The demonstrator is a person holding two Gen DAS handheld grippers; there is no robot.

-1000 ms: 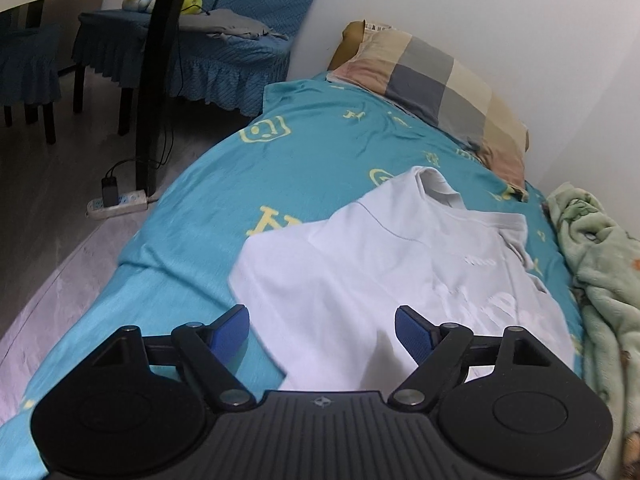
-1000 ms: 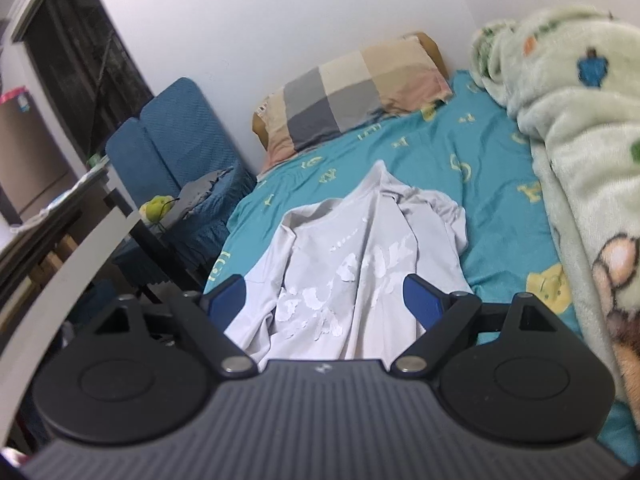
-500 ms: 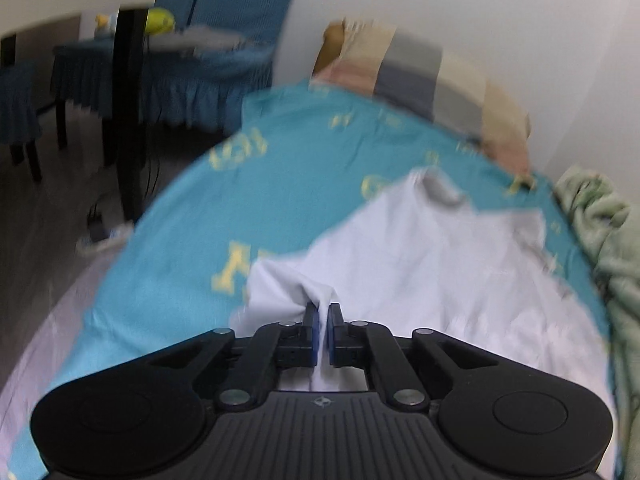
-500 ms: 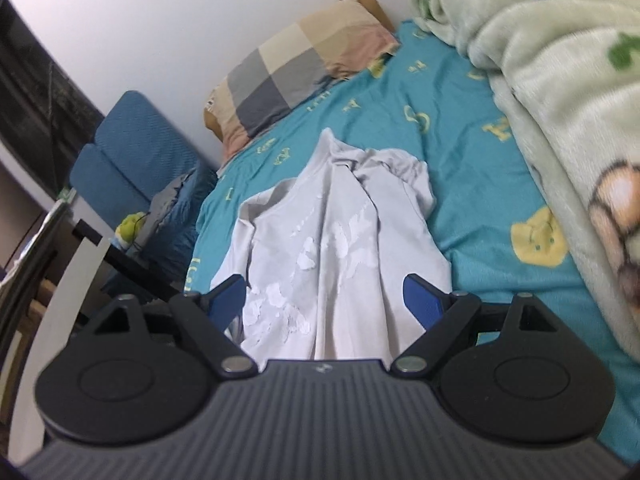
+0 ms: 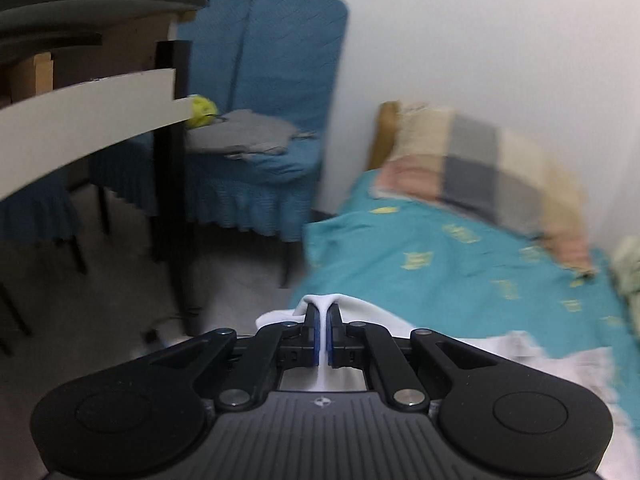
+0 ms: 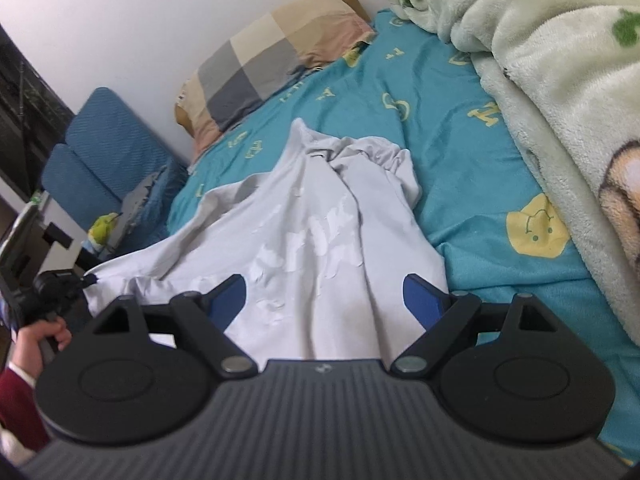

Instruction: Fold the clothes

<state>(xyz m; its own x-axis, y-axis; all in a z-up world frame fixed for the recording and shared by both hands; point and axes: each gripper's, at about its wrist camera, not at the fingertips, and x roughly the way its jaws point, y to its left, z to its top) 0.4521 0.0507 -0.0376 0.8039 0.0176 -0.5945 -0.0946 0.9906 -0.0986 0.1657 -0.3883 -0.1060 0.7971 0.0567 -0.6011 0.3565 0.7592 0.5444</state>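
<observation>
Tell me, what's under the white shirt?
The white shirt lies on the teal bedsheet. The left tool pinches one corner. Whatever is beneath its middle is covered.

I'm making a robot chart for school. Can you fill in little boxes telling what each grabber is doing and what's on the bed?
left gripper: shut on a bunched corner of the white shirt, lifted off the bed
right gripper: open, above the shirt, holding nothing
shirt: rumpled, not folded yet, white print showing
bed sheet: teal with yellow shapes
pillow: checked, at the head
blanket: fluffy green, beside the shirt
</observation>
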